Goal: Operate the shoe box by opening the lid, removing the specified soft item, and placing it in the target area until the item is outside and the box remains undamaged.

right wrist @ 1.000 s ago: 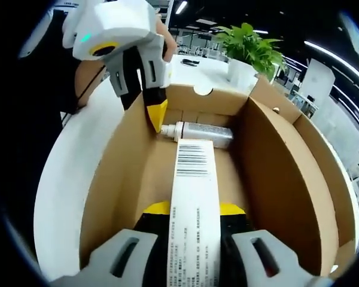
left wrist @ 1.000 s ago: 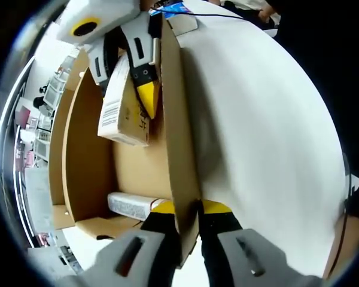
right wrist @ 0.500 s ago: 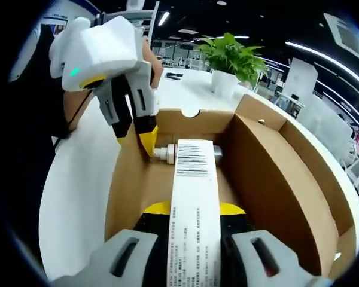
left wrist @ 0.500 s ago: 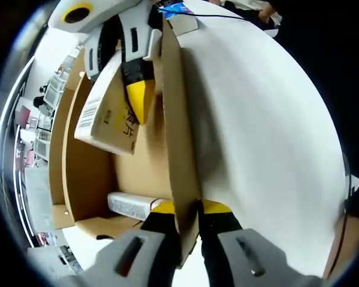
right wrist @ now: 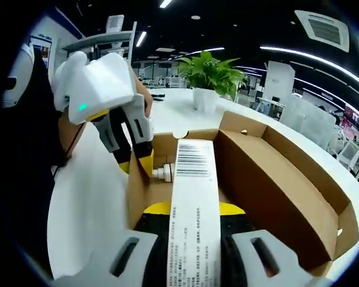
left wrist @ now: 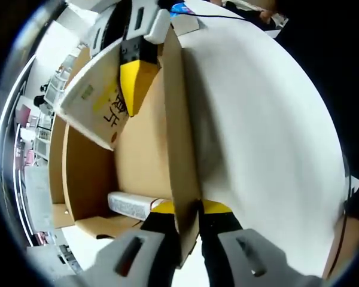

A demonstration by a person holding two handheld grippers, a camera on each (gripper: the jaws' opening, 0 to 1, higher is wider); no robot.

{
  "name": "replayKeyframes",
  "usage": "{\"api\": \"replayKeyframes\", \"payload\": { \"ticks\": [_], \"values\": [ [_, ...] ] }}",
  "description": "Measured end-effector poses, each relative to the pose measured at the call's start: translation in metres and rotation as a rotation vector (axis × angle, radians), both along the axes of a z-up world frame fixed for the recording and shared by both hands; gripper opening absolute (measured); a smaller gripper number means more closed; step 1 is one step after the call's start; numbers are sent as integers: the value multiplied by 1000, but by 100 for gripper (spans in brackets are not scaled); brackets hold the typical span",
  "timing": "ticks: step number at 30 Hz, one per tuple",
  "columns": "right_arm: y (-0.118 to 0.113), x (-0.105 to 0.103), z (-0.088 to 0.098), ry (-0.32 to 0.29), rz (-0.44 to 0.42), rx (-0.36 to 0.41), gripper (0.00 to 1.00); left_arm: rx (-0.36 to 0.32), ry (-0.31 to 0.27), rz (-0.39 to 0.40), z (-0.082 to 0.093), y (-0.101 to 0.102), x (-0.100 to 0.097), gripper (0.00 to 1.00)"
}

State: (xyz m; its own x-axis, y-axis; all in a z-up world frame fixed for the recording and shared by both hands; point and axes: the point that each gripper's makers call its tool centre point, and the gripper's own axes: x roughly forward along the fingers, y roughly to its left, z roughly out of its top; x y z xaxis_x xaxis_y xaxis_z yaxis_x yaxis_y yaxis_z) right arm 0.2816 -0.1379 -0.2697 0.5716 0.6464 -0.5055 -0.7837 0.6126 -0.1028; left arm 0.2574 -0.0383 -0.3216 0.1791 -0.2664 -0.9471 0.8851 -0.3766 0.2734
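The long white carton with a barcode label (right wrist: 194, 215) sits clamped between the yellow-tipped jaws of the right gripper (right wrist: 194, 210), lengthwise along the jaws, its far end raised above the open brown cardboard shoe box (right wrist: 275, 173). In the left gripper view the same carton (left wrist: 93, 104) hangs tilted over the box cavity, pinched by the right gripper (left wrist: 131, 72) coming in from the top. It looks lifted clear of the box floor but is over the box, not yet outside it. Holding it by one end, along its length, lets it rise out without scraping the walls.

On the box floor, against the far end wall, lies a silver cylindrical tube with a white cap (right wrist: 163, 173), seen in the left gripper view as a pale, speckled cylinder (left wrist: 131, 205) near the bottom.

The left gripper (left wrist: 188, 209) is closed on the near side wall of the shoe box (left wrist: 176, 137), one jaw inside and one outside. The right gripper view shows it (right wrist: 137, 161) biting the top edge of that wall. This pinch likely anchors the light box so it stays put on the round white desk (left wrist: 257, 131) while the carton is drawn up.

Beyond the box stands a green potted plant in a white pot (right wrist: 209, 78).
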Motion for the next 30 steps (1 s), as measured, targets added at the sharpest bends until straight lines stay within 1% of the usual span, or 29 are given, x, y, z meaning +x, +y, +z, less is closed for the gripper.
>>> {"api": "replayKeyframes", "payload": {
  "ticks": [9,16,18,21,24,27,29,30],
  "values": [
    [-15,-8,21,-53,-64,26,22,-2,-1,5,0,0,1,10],
    [-32,-14,31,-73,-103,18,22,-1,-1,6,0,0,1,10],
    [-36,-16,37,-84,-115,20,22,-1,-2,6,0,0,1,10],
    [-44,-18,47,-102,-139,43,22,-1,-2,7,0,0,0,10],
    [-53,-20,53,-111,-162,52,22,0,-2,6,0,0,0,10],
    [-64,-22,59,-123,-196,60,22,0,-3,6,0,0,-1,10],
    [-73,-21,67,-144,-234,78,22,0,-3,7,0,-1,-1,10],
    [-79,-23,73,-154,-261,101,22,1,-2,9,0,-1,-1,10]
  ]
}}
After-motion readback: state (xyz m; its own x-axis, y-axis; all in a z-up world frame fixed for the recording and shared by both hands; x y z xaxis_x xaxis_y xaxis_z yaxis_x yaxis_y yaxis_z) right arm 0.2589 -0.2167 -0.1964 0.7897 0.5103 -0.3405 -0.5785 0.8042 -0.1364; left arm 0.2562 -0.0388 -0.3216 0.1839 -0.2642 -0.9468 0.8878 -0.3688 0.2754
